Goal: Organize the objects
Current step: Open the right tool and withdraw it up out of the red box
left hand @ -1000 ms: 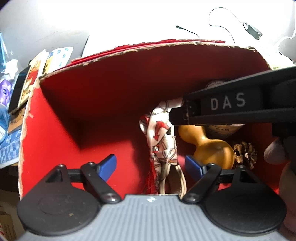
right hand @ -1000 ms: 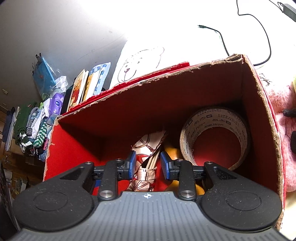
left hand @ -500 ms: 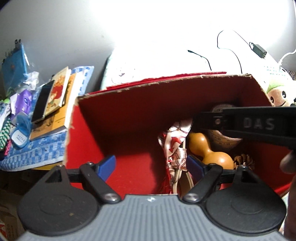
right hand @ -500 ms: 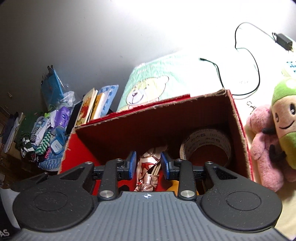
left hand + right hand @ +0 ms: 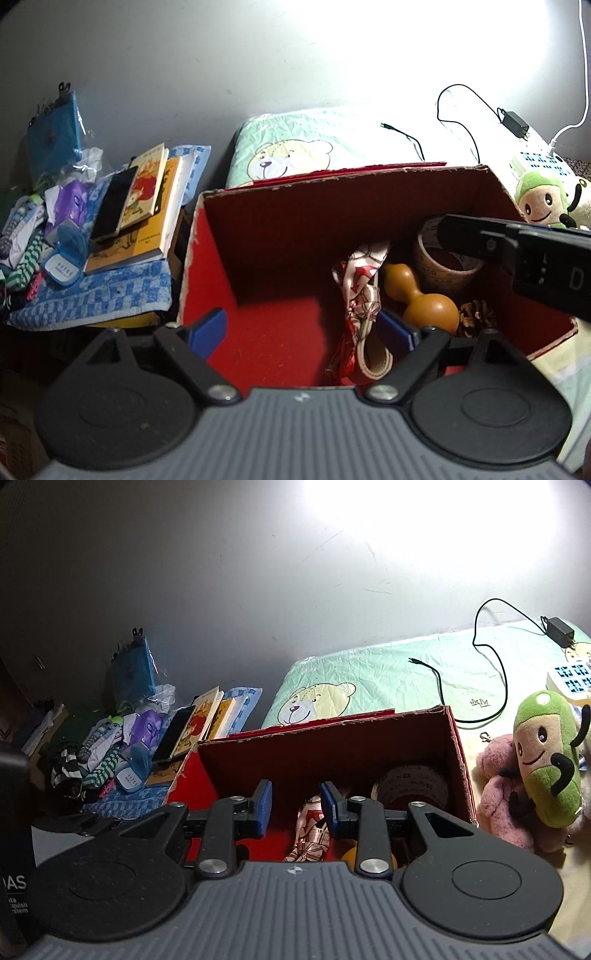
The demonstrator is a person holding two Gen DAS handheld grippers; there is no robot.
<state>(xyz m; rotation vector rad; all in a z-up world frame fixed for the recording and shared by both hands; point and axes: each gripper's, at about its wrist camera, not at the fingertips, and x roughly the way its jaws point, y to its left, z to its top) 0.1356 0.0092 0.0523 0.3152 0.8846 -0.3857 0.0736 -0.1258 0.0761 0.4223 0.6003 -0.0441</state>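
Observation:
A red cardboard box (image 5: 207, 266) stands open on the bed. Inside lie a patterned scarf (image 5: 360, 291), a tan wooden gourd (image 5: 421, 299), a tape roll (image 5: 443, 266) and a pine cone (image 5: 476, 314). My left gripper (image 5: 301, 330) hangs wide open over the box's near edge, holding nothing. My right gripper (image 5: 295, 808) is above the box (image 5: 458, 760), its blue pads (image 5: 264, 808) a small gap apart with nothing between them; the scarf (image 5: 312, 830) lies below. In the left wrist view, the right gripper's black body crosses the tape roll.
Left of the box, books (image 5: 147, 199), a phone (image 5: 114, 203) and small clutter lie on a blue checked towel (image 5: 92, 299). A green plush (image 5: 543, 760) and a pink plush (image 5: 506, 794) sit right of the box. A charger cable (image 5: 495, 664) lies on the bear-print bedding (image 5: 317, 701).
Both grippers have pulled up and back out of the box, so it looks smaller and the bedding, books and plush toys have come into view. The finger gaps are unchanged.

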